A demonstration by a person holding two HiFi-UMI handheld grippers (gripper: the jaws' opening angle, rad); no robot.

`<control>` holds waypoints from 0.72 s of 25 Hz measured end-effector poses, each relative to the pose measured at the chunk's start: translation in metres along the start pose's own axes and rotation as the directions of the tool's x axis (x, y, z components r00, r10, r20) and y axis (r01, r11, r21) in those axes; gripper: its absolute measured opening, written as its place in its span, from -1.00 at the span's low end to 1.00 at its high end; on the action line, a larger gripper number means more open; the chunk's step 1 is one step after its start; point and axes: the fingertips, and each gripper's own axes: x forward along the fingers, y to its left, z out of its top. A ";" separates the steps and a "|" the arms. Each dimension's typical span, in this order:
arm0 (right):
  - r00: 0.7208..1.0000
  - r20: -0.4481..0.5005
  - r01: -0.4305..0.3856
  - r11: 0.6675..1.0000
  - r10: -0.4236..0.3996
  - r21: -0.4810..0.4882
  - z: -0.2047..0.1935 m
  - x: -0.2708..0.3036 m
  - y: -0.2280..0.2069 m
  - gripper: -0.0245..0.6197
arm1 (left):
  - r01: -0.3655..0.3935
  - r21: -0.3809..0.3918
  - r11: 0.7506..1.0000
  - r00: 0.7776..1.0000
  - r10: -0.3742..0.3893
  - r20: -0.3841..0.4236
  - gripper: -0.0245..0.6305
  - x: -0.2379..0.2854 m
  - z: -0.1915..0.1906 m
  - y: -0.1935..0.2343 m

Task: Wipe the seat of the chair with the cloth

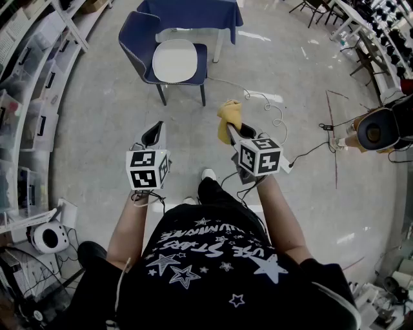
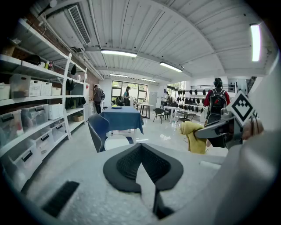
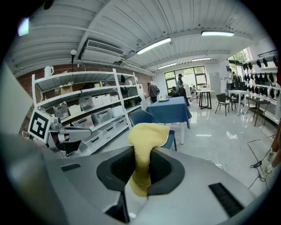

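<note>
Bins point(image 3: 94, 115) on the shelves left of the right gripper: translucent, contents not readable.

Right gripper point(image 3: 140, 169): fingers pinch a yellow cloth point(image 3: 147, 136). The cloth bunches above the fingertips and a short end hangs below.

Left gripper point(image 2: 142, 163): fingers pressed together, nothing between them.

Chair point(image 1: 169, 61): blue with a white seat, well ahead of both sets of fingers and apart from them, just in front of a blue-covered table point(image 1: 193, 14).
</note>
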 end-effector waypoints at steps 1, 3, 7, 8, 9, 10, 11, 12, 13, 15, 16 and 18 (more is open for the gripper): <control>1.000 0.001 0.000 1.000 0.000 0.000 0.001 0.000 0.000 -0.72 | 0.003 0.001 1.000 1.000 -0.003 0.002 -0.87 0.000 0.001 0.000; 1.000 0.001 -0.001 1.000 0.001 -0.001 0.001 0.001 0.000 -0.71 | 0.006 0.006 1.000 1.000 -0.006 0.008 -0.87 0.001 0.003 -0.001; 1.000 -0.003 -0.005 1.000 0.005 -0.004 0.002 0.003 0.000 -0.72 | 0.004 0.006 1.000 1.000 -0.004 0.011 -0.87 0.003 0.003 -0.001; 1.000 -0.006 -0.007 1.000 0.006 -0.004 0.001 0.004 0.000 -0.72 | 0.003 0.002 1.000 1.000 -0.003 0.008 -0.87 0.003 0.001 -0.001; 1.000 -0.011 -0.009 1.000 0.009 -0.004 0.000 0.005 0.000 -0.72 | 0.002 -0.002 1.000 1.000 -0.002 0.002 -0.87 0.004 -0.001 -0.001; 1.000 -0.018 -0.013 1.000 0.013 -0.005 -0.002 0.007 0.000 -0.72 | -0.001 -0.006 1.000 1.000 0.001 -0.005 -0.87 0.004 -0.005 -0.001; 1.000 -0.025 -0.018 1.000 0.018 -0.005 -0.004 0.009 -0.001 -0.71 | -0.004 -0.012 1.000 1.000 0.004 -0.014 -0.87 0.004 -0.009 -0.001; 0.999 -0.032 -0.024 1.000 0.023 -0.006 -0.006 0.011 -0.002 -0.71 | -0.007 -0.018 1.000 1.000 0.006 -0.023 -0.87 0.005 -0.013 -0.001; 0.999 -0.037 -0.030 1.000 0.030 -0.007 -0.007 0.014 -0.003 -0.71 | -0.010 -0.024 1.000 0.999 0.009 -0.032 -0.87 0.006 -0.016 -0.001; 0.998 -0.036 -0.052 0.999 0.052 -0.014 -0.005 0.020 -0.007 -0.71 | -0.022 -0.033 0.999 0.999 0.021 -0.042 -0.87 0.011 -0.019 0.000; 0.997 -0.031 -0.068 0.998 0.067 -0.016 -0.002 0.024 -0.010 -0.71 | -0.033 -0.032 0.999 0.999 0.032 -0.043 -0.87 0.015 -0.018 0.002; 0.995 -0.022 -0.098 0.995 0.097 -0.013 0.004 0.035 -0.017 -0.71 | -0.061 -0.019 0.998 0.997 0.060 -0.039 -0.87 0.025 -0.014 0.006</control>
